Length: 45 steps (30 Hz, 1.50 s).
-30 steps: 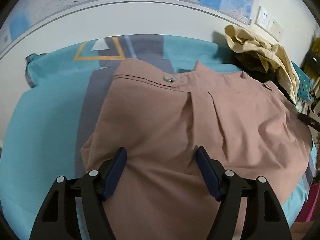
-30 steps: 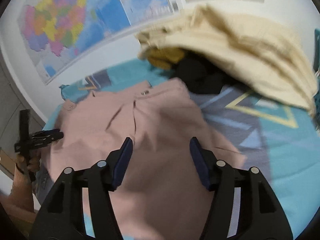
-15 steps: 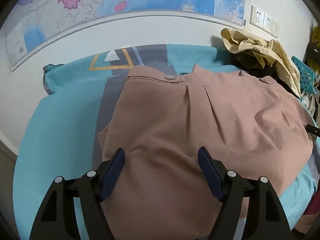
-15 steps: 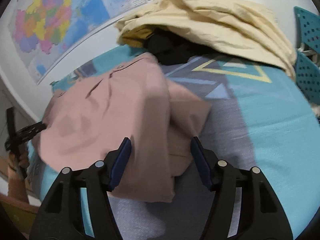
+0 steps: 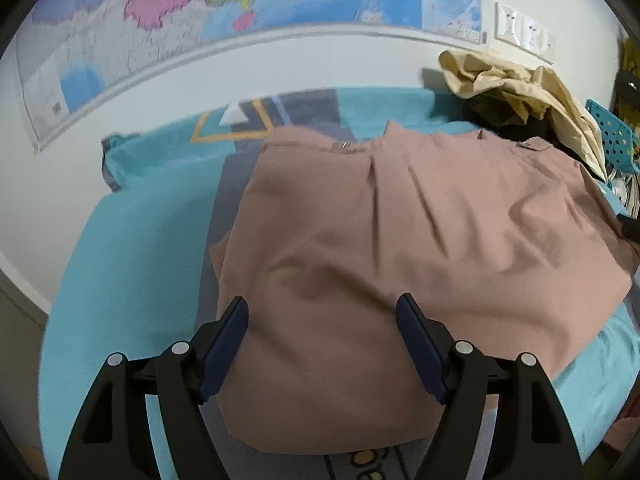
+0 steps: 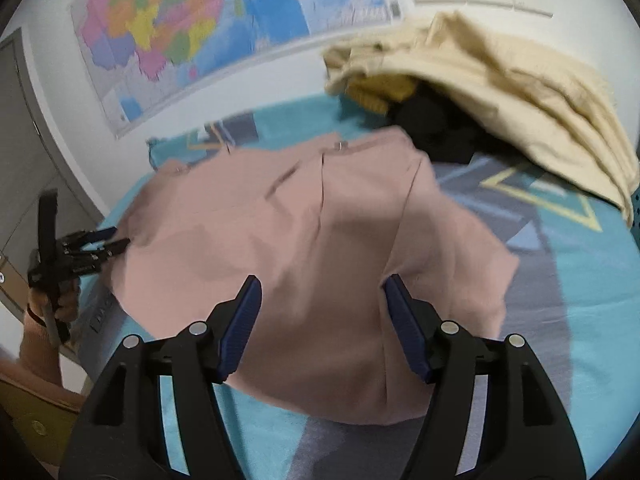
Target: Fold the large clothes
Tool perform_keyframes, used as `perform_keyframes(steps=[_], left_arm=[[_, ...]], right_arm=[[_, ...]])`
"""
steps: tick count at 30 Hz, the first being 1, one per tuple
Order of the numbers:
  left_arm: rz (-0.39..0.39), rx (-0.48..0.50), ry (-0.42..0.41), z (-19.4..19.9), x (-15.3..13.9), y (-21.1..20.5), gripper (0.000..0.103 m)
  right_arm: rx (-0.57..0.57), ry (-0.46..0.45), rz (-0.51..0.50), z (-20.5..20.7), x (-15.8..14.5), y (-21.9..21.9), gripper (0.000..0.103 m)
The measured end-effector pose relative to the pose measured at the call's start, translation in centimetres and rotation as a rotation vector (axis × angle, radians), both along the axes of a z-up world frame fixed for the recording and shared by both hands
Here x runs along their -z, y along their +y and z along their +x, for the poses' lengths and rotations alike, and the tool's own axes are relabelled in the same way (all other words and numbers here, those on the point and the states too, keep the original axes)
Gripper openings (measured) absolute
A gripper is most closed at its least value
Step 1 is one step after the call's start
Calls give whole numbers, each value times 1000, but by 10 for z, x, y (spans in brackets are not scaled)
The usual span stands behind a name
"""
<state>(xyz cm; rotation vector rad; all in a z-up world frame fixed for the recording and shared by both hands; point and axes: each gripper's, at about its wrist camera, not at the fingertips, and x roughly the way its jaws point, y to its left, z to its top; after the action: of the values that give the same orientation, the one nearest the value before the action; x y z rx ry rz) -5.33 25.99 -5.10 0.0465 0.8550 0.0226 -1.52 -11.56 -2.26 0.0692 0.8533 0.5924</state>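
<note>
Pink garment (image 5: 400,248) lay folded on the bed (image 5: 132,264) ahead of my left gripper (image 5: 322,344) and right gripper (image 6: 320,320), fingers spread, gripping nothing.

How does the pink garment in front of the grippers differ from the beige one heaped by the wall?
The pink garment is spread fairly flat across the bed, while the beige garment sits bunched in a heap over darker clothes. The pink one lies in the middle, just ahead of both open grippers; the beige one is at the far edge against the wall. The pink one shows a waistband button; the beige shows only folds. Both rest on the bed, held by neither gripper.
</note>
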Motion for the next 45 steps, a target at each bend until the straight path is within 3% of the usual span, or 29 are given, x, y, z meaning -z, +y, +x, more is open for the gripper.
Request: perform_keyframes(steps=[2,5,8,11,13,20,26,27,30,31,33,38,40,41,43,45], left_arm=[[-31,-13,15,1,6,7,75],[-90,-41,27,0,8,19,77],[-149,-75,20,-5,6,32,77],[-194,-111,1,-14,2,43,76],[-210,-125,-7,-21,0,48,76],[-262,-140,-5,-54,-3,52,76],[-366,-116,29,-74,6,51,77],[-386,-105,36,-75,8,50,77],[-416,-79,33,-75,10,41,82],[-429,-62,34,-74,10,38,82],[-491,-25,37,-67,10,31,82],[-664,51,53,-41,10,21,82],[-729,45,49,-31,11,24,83],[-776,27,31,-27,11,28,84],[-839,7,15,-23,13,35,85],[-903,-10,11,-20,18,40,86]], right_arm=[[58,14,-79,7,7,-1,62],[147,12,-35,11,-6,-19,62],[132,-128,-59,-7,-43,-9,69],[-21,-201,-59,-21,-62,27,73],[-199,-226,-59,-32,-63,71,74],[-689,-267,-238,-67,-18,213,74],[-787,-351,-412,-86,22,263,70],[-781,-358,-404,-85,25,264,70],[-753,-317,-356,-73,21,257,41],[-742,-292,-318,-66,16,253,23],[-709,-242,-236,-53,4,246,14],[-671,-150,-90,-31,-12,233,14],[-658,-142,-99,-25,-10,234,15],[-655,-138,-100,-21,-10,235,18],[-640,-90,-54,-21,-10,225,43],[-629,-59,-20,-20,-11,210,44]])
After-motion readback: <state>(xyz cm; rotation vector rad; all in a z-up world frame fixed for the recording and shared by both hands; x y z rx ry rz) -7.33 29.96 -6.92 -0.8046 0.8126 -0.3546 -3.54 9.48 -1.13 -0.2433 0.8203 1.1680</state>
